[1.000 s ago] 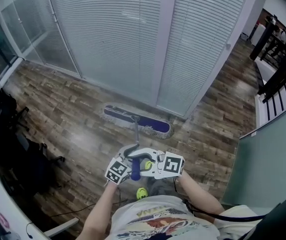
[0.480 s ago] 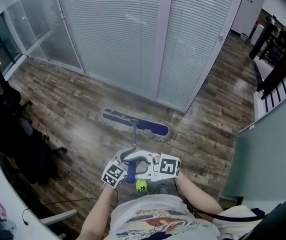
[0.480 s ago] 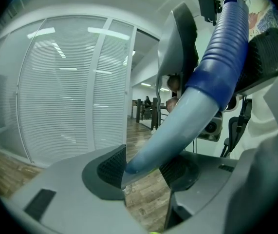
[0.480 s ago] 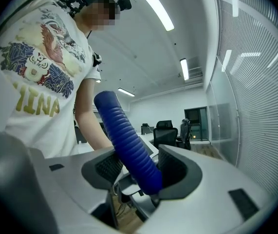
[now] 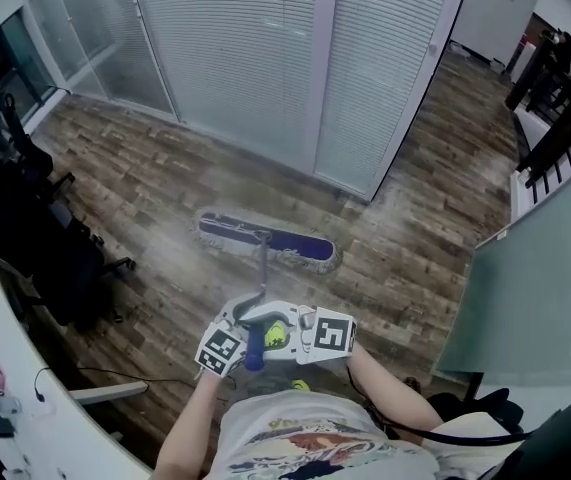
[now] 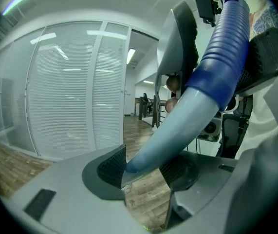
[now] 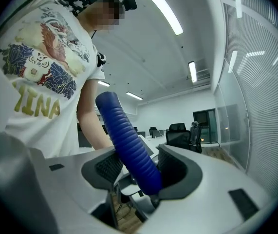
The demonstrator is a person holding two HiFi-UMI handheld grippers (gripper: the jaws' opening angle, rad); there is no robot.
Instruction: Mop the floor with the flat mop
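The flat mop's blue head [image 5: 265,240] lies on the wood floor, a short way out from the blind-covered glass wall. Its thin pole [image 5: 262,273] runs back to a blue ribbed grip [image 5: 255,346] in front of my chest. My left gripper [image 5: 233,336] is shut on the pale lower part of the handle [image 6: 177,126], which crosses between its pads [image 6: 110,168]. My right gripper [image 5: 300,330] is shut on the blue ribbed grip [image 7: 129,145], just beside the left one. In the gripper views both grippers [image 6: 143,170] [image 7: 136,172] have the handle between their jaws.
Black office chairs [image 5: 30,233] stand at the left beside a white desk edge [image 5: 5,408], with a cable [image 5: 95,376] on the floor. A frosted glass partition [image 5: 525,298] closes the right side. Dark furniture [image 5: 555,78] stands at the far right.
Both grippers and the mop have drawn back from the glass wall together. The mop head now lies farther out on the floor. More of the chairs shows at the left.
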